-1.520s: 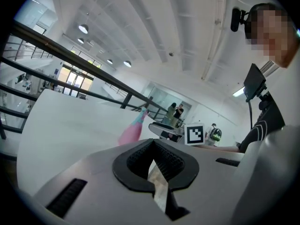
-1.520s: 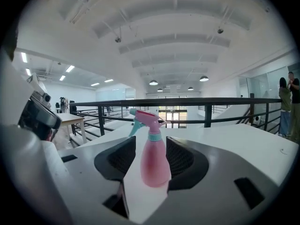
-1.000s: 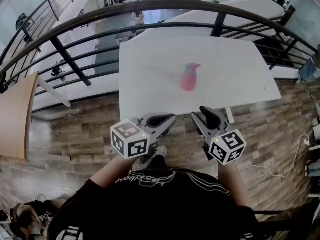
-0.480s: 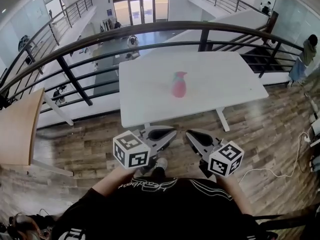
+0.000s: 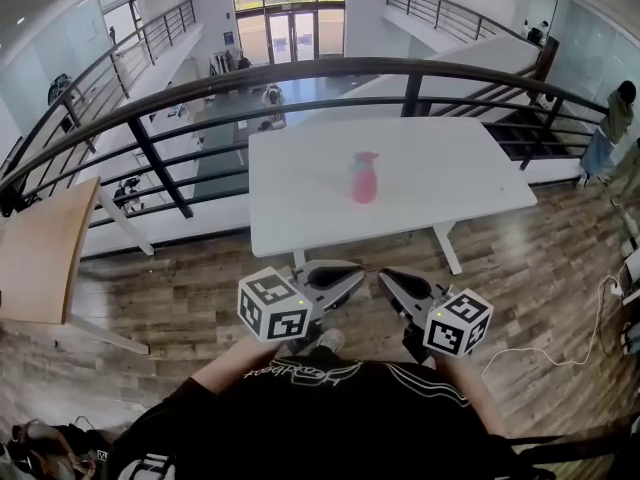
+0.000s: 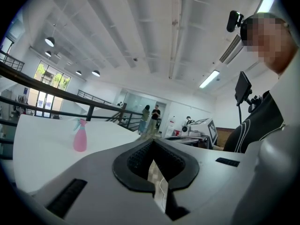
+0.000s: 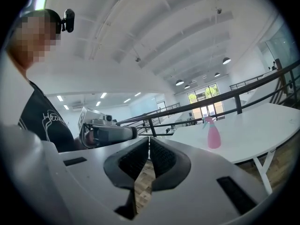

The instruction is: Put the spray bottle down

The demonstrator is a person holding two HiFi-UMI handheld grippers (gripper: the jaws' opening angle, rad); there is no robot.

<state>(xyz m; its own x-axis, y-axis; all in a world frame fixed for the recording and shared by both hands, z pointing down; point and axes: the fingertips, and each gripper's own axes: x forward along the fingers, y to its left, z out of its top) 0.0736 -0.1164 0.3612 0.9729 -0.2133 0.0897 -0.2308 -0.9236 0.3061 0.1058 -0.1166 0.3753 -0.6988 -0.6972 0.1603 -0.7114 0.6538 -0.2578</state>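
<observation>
The pink plastic spray bottle (image 5: 364, 180) stands upright near the middle of the white rectangular counter (image 5: 470, 173), and nothing touches it. My left tongs (image 5: 347, 276) and right tongs (image 5: 392, 282) sit side by side low in the head view. They are over the brown wood-plank floor (image 5: 180, 298), just short of the counter's near edge and well apart from the bottle. In the left gripper view the left tongs are closed, pads meeting at the tips with nothing between them. The right gripper view shows the right tongs closed and empty too. A curved black metal railing (image 5: 300, 73) runs behind the counter.
</observation>
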